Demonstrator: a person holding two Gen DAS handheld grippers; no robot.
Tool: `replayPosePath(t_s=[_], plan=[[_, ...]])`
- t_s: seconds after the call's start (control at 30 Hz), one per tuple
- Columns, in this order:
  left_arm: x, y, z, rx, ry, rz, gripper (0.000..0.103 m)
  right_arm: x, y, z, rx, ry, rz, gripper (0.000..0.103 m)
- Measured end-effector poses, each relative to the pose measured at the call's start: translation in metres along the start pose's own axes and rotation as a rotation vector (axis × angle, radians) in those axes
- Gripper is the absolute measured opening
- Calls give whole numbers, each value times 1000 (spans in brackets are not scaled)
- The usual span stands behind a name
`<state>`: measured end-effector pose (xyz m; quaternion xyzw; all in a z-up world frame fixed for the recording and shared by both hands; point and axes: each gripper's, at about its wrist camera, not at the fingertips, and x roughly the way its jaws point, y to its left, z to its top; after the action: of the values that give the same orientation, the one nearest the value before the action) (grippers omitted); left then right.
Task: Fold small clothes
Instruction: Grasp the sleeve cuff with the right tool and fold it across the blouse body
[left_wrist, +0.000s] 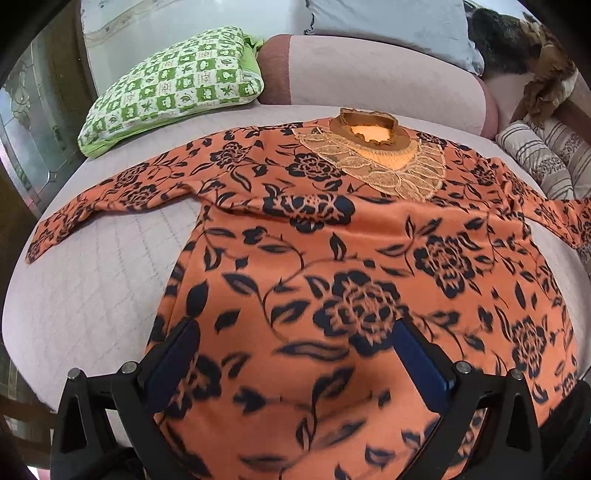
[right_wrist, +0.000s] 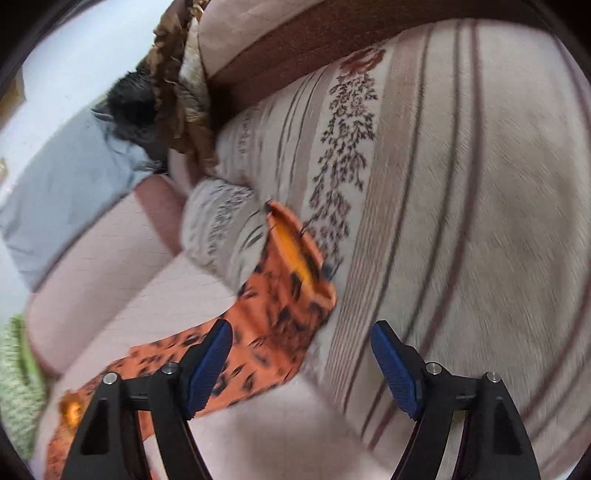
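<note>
An orange floral top (left_wrist: 369, 258) lies spread flat, front up, on a pale pink sofa seat (left_wrist: 92, 295), sleeves out to both sides. A green checked pillow (left_wrist: 173, 85) rests at the back left. The left gripper (left_wrist: 295, 332) hovers over the top's lower body, jaws apart, holding nothing. At the right, the right gripper (right_wrist: 301, 339) stands open above the right sleeve cuff (right_wrist: 295, 258), beside a striped cushion (right_wrist: 461, 184).

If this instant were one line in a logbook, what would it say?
garment: orange floral top spread flat on sofa | left gripper: open above hem | right gripper: open, near sleeve cuff | fold: not begun
</note>
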<state>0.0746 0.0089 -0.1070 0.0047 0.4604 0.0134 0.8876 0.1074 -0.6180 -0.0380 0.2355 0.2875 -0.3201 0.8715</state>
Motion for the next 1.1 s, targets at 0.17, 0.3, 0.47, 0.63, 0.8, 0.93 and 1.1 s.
replayPosePath(t_s=[0.17, 0.3, 0.47, 0.63, 0.8, 0.93, 1.1], plan=[[21, 11, 10, -20, 11, -3, 103, 33, 32, 13, -134, 7, -206, 51], [26, 27, 8, -35, 3, 2, 103, 62, 46, 18, -212, 97, -276, 9], [25, 57, 7, -90, -31, 6, 103, 13, 98, 48, -282, -7, -150, 8], [23, 83, 6, -172, -58, -22, 103, -77, 181, 84, -318, -137, 52, 8], [22, 98, 0, -220, -76, -48, 103, -144, 277, 64, -421, -179, 241, 8], [23, 112, -2, -253, -90, -53, 103, -173, 356, 24, -488, -163, 408, 8], [26, 127, -4, -325, -90, -74, 103, -191, 443, -62, -557, -85, 601, 8]])
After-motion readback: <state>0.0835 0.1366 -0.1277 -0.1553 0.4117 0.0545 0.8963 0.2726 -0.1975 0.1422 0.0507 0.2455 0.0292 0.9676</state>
